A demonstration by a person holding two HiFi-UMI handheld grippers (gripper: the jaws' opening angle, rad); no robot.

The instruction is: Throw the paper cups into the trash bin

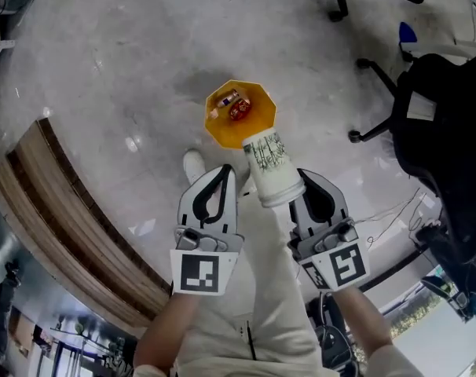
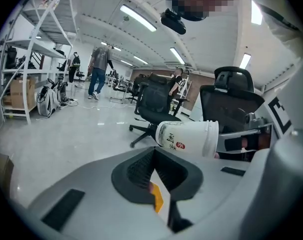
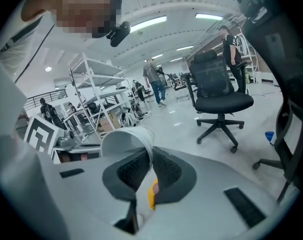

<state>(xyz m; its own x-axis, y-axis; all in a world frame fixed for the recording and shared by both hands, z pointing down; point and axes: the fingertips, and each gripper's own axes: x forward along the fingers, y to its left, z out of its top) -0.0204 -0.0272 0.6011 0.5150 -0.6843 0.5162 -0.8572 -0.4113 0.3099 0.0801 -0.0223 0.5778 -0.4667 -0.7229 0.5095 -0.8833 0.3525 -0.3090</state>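
A white paper cup (image 1: 271, 167) with green print hangs tilted over the floor, its base pointing at the orange trash bin (image 1: 239, 115). The bin stands on the floor just ahead and holds a few scraps. My right gripper (image 1: 299, 185) is shut on the cup's rim. In the right gripper view the cup (image 3: 126, 140) has its wall pinched between that gripper's (image 3: 151, 156) dark pads. Beside it to the left, my left gripper (image 1: 221, 175) is shut with nothing in it. In the left gripper view, the cup (image 2: 186, 136) lies sideways beyond the closed jaws of that gripper (image 2: 154, 153).
A curved wooden bench edge (image 1: 65, 203) runs along the left. A black office chair (image 1: 438, 124) stands at the right, with cables (image 1: 395, 218) on the floor near it. A white shoe (image 1: 193, 163) shows below the bin. Farther off there are shelves (image 3: 99, 91) and a person walking (image 2: 97, 71).
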